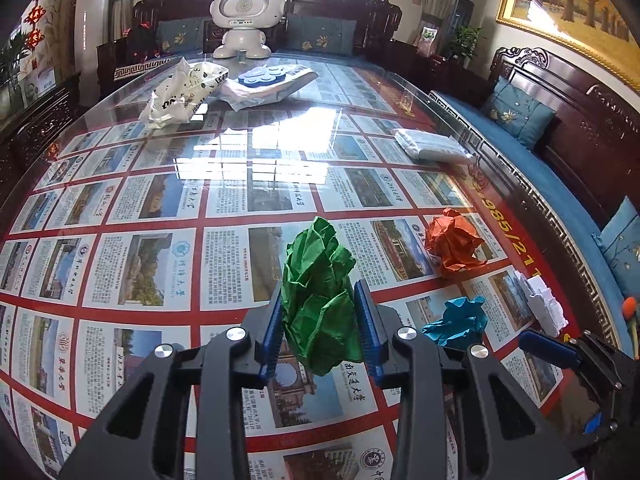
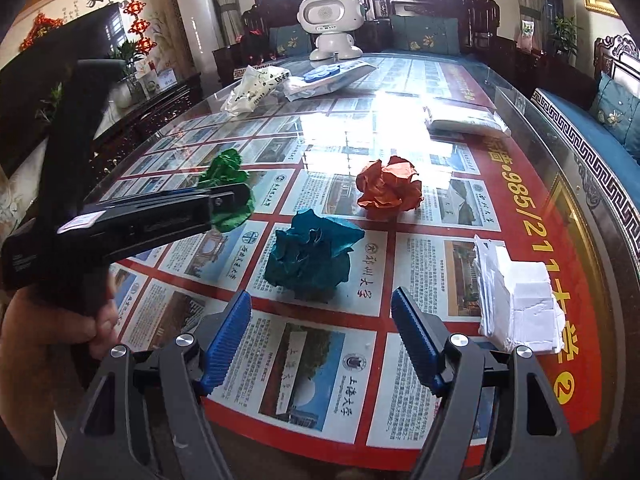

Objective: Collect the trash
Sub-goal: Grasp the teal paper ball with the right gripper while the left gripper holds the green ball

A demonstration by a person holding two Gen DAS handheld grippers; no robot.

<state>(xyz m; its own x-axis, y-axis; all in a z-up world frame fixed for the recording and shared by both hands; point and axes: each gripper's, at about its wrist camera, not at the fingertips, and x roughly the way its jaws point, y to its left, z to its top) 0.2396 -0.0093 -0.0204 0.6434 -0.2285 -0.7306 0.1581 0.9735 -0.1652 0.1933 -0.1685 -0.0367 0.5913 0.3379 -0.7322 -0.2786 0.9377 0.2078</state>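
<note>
Two grippers worked over the glass-topped table (image 1: 160, 208). On the left, the left gripper (image 1: 320, 322) had its blue pads (image 1: 270, 332) pressed against both sides of a crumpled green paper ball (image 1: 318, 296), gripping it; whether the ball was off the glass could not be told. In the right wrist view that gripper's black body hid the lower half of the same ball.

Further right, the right gripper (image 2: 322, 340) stood wide apart with nothing between its pads, just short of a teal paper ball (image 2: 310, 254) lying on the table. Beyond that lay an orange paper ball (image 2: 390, 188), apart from the teal one. At the right edge of the table sat a stack of white paper scraps (image 2: 516, 304), near the right pad.

Far across the table were a crumpled white plastic bag (image 2: 252, 90), a flat package with a blue item on top (image 2: 328, 76), a folded white bundle (image 2: 466, 124) and a white toy robot (image 2: 332, 26). A hand (image 2: 52, 328) at the left was cut off by the frame.
</note>
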